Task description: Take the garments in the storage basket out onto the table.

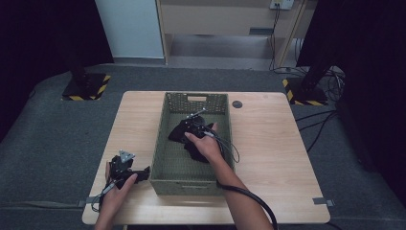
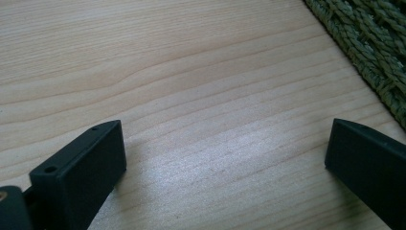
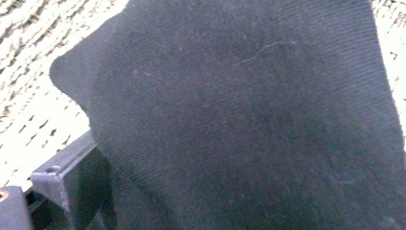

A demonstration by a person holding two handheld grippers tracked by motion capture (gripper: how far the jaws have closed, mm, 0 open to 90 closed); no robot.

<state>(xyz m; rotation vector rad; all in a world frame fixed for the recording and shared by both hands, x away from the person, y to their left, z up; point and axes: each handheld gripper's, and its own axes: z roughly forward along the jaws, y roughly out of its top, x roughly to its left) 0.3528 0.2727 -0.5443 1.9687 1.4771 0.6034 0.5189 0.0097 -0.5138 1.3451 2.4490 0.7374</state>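
An olive woven basket (image 1: 158, 143) stands in the middle of the wooden table (image 1: 268, 143). A black cloth (image 1: 178, 134) lies crumpled inside it. My right gripper (image 1: 194, 125) reaches down into the basket and rests on the cloth. In the right gripper view the black cloth (image 3: 249, 110) drapes over the jaws; one finger (image 3: 72, 179) shows at the far left in its wide-open position, and the other is hidden. My left gripper (image 1: 143, 172) lies on the table just left of the basket, open and empty (image 2: 225, 139), with the basket wall (image 2: 368, 43) close beside it.
A small dark round disc (image 1: 237, 104) sits on the table behind the basket's right corner. The right gripper's cable (image 1: 253, 199) trails off the front edge. Two stand bases with yellow-black stripes (image 1: 86, 88) rest on the floor beyond the table.
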